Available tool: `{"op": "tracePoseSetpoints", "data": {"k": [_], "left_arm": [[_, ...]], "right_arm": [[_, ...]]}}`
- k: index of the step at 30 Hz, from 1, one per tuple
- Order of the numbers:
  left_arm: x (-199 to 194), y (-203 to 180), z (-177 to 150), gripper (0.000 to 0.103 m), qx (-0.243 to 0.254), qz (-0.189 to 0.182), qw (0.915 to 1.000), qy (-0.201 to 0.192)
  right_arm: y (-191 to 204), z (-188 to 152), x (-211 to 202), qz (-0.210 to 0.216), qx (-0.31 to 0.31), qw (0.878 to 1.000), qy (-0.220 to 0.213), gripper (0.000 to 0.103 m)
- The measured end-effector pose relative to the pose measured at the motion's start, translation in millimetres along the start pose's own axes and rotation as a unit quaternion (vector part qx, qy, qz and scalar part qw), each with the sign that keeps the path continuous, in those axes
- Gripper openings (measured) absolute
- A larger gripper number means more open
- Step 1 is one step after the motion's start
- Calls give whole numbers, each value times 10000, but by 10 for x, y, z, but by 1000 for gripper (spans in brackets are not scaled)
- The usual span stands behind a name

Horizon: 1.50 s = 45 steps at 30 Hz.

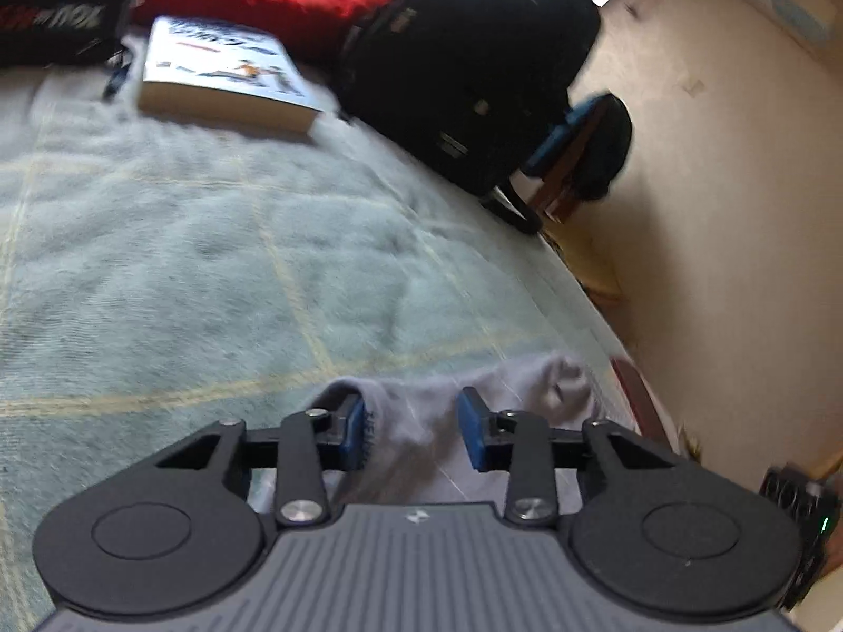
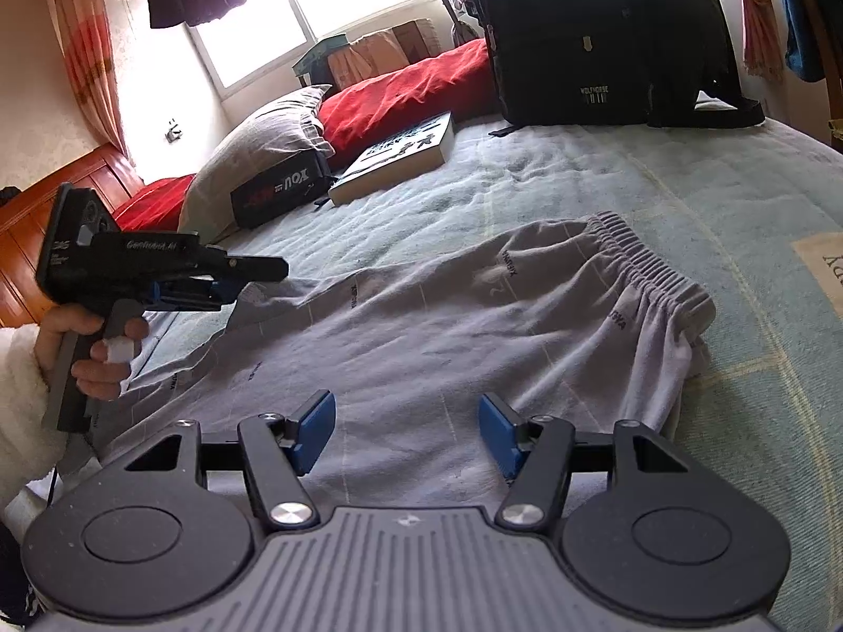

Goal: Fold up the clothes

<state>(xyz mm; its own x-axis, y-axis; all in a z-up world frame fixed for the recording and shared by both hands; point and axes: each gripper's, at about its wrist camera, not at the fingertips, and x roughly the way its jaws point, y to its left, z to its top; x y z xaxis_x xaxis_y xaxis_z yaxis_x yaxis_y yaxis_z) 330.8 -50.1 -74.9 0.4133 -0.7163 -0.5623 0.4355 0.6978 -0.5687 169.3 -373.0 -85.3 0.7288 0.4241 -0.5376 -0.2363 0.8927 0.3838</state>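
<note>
Lying spread across the bed (image 2: 606,195), the grey trousers (image 2: 474,316) show no neat fold, so folding seems mostly ahead, with the left hand-held gripper (image 1: 412,432) and right hand-held gripper (image 2: 408,432) both gaping, holding nothing.

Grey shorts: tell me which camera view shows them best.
The right wrist view: the grey shorts lie spread on the bed, elastic waistband and printed lettering visible. The left wrist view shows only a blurred bunch of the fabric between the open left tongs.
</note>
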Motion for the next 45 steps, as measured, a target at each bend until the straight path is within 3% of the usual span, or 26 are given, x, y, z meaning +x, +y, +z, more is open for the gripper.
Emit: {"op": "tracePoseSetpoints", "data": {"k": [6, 13, 19, 23, 25, 27, 28, 29, 31, 35, 38, 45], "left_arm": [[84, 229, 172, 34, -593, -109, 9981, -136], [63, 171, 200, 34, -337, 223, 9992, 13], [-420, -215, 134, 35, 639, 524, 9965, -139], [-347, -608, -235, 39, 1434, -38, 9887, 437], [-173, -668, -422, 42, 1767, 144, 9813, 747], [-40, -555, -447, 41, 1805, 721, 9784, 702], [13, -474, -430, 33, 1772, 1004, 9770, 629], [19, -380, -366, 20, 1603, 1075, 9797, 538], [14, -245, -243, 15, 1216, 1082, 9854, 493], [-240, -407, -250, 21, 1598, 1195, 9794, 316], [-495, -382, -257, 20, 1618, 1144, 9799, 246], [-672, -115, -461, 20, 1686, 1547, 9711, 675]], "right_arm": [[-8, -2, 0, 12, 31, 10000, -13, 67], [6, -19, -40, -15, 29, 10000, -35, 68], [24, 33, -134, -83, -144, 9997, -169, 68], [-15, 74, -141, -238, -137, 9994, -222, 68], [-36, 81, -147, -262, -83, 9994, -228, 68], [-41, 73, -160, -296, -109, 9993, -222, 68], [-45, 68, -169, -319, -120, 9992, -217, 68], [-50, 64, -178, -337, -120, 9991, -220, 68], [-67, 60, -196, -378, -78, 9990, -226, 68], [-75, 57, -235, -371, -49, 9990, -262, 68], [-72, 38, -240, -320, -20, 9991, -276, 68], [-52, 7, -212, -239, -1, 9994, -236, 68]]}}
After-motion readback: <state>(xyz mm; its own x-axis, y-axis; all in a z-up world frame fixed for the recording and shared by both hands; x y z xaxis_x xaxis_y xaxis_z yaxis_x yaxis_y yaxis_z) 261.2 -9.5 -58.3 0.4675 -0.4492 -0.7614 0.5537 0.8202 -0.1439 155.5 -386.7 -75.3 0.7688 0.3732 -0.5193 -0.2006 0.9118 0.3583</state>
